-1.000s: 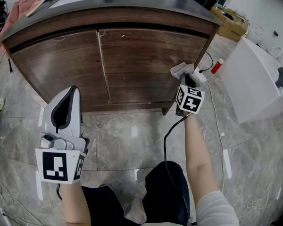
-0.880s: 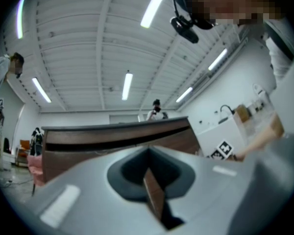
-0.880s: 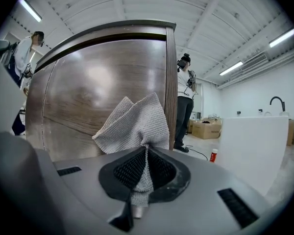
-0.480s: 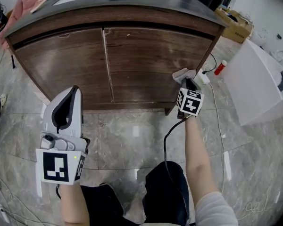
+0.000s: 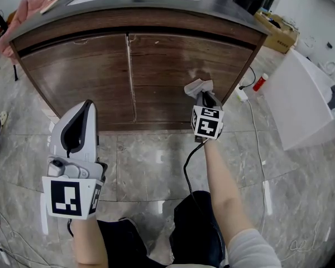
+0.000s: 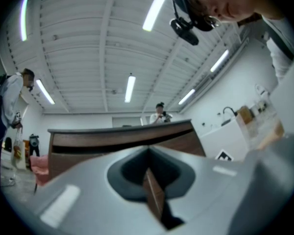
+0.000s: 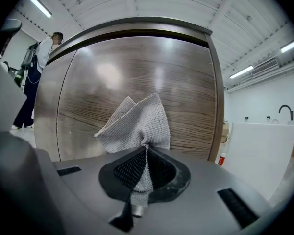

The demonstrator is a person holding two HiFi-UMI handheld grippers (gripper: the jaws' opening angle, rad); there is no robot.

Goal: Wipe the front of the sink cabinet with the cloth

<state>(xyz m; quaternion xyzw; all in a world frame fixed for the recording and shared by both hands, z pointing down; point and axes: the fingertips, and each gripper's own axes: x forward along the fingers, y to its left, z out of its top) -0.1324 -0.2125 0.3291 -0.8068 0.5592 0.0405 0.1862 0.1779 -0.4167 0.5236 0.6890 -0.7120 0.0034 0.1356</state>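
Observation:
The sink cabinet [image 5: 156, 66] has two dark wood-grain doors under a grey top. A grey knitted cloth [image 5: 197, 87] is pinched in my right gripper [image 5: 202, 96], which is shut on it and holds it against the lower part of the right door [image 7: 152, 77]. In the right gripper view the cloth [image 7: 136, 126] fans out from the jaws onto the wood. My left gripper [image 5: 78, 128] hangs low at the left over the floor, away from the cabinet, shut with nothing between its jaws [image 6: 149, 177].
A white appliance [image 5: 301, 102] stands to the right of the cabinet, with a red-capped bottle [image 5: 257, 79] and a cable on the floor between them. A cardboard box [image 5: 276, 27] sits behind. A pink cloth [image 5: 30, 7] lies on the top's left end. Grey marble floor lies below.
My right gripper has slid the cloth leftward along the right door, from its right edge toward the middle. The left gripper has stayed where it was.

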